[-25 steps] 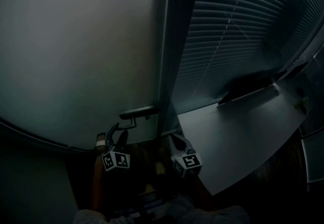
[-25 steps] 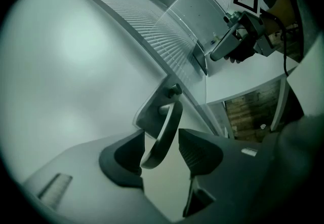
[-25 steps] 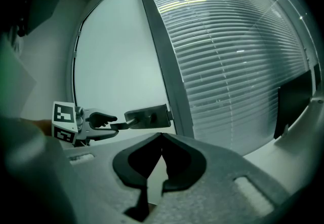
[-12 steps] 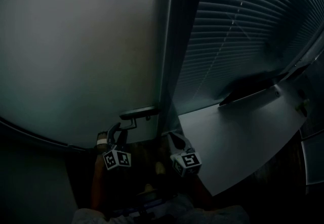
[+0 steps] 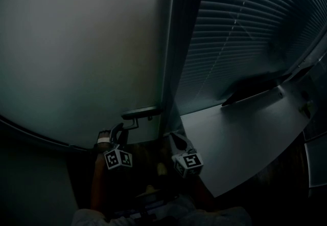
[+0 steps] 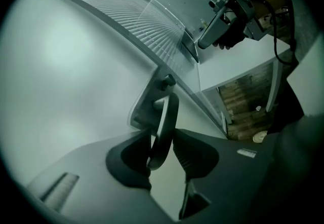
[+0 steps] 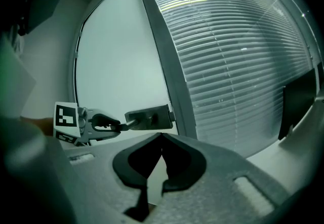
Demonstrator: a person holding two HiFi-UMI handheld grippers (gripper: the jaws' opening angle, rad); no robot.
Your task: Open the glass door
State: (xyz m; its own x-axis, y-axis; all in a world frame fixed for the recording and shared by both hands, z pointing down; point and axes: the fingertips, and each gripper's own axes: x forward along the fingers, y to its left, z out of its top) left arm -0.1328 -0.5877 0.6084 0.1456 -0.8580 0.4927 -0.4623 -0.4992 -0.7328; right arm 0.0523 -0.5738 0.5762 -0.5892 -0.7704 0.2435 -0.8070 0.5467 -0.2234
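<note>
- Since the earlier frame, the left hand-held gripper (image 5: 123, 128) has been drawing its jaws in from wide to narrow round the lever handle (image 6: 163, 125). The marker cube has rolled slightly in the head view. The right hand-held gripper (image 7: 161, 138) sits where it was.
- The left jaws now hold the free end of the lever, and both pads appear to meet it, one on each side. Gripping far out from the pivot likely gives the most leverage for pressing the handle down.
- The right jaws are closed tip to tip on nothing. That gripper hangs low beside the door frame (image 5: 171, 46), seemingly parked out of the way (only one hand is needed for a latch).
- The frosted glass door (image 5: 76, 46) fills the left of the head view and is shut against the frame. Its handle plate is mounted right at the edge that meets the frame.
- To the right of the frame is a window with lowered blinds (image 5: 245, 30). Below them a white desk (image 5: 240, 138) juts toward the person, its near corner just beside the right gripper.
- Room is tight on that side. A pull would probably bring the door's free edge toward the desk corner and the idle gripper, so that gripper may have to move aside.
- Wooden floor (image 6: 243, 101) shows under the desk. Which way the door swings cannot be told.
</note>
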